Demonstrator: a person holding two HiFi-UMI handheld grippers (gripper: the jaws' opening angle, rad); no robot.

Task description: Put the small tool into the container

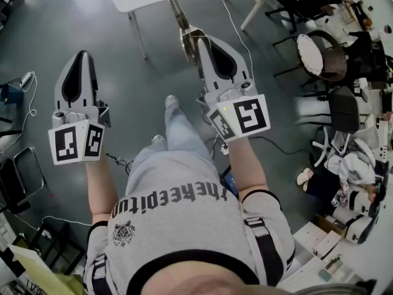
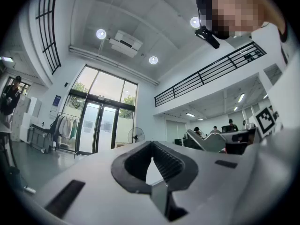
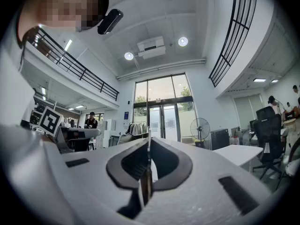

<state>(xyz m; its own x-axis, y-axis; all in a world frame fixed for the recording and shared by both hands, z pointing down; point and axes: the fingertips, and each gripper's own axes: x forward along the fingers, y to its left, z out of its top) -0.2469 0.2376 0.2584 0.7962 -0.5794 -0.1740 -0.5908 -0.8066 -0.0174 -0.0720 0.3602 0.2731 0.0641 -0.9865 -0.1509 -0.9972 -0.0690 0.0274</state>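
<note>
Currently right gripper (image 1: pixel 198 40) is clamped on the small tool (image 1: pixel 180 16), left gripper (image 1: pixel 83 54) has its jaws together on nothing.

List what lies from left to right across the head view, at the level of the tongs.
left tongs, shut → small tool → right tongs, shut on it → chair with a round white seat → black office chair

Both arms reached out in front, side by side; the left gripper (image 1: pixel 81 54) was closed with nothing in it, and the right gripper (image 1: pixel 200 39) pinched the small tool (image 1: pixel 180 16) tight
</note>
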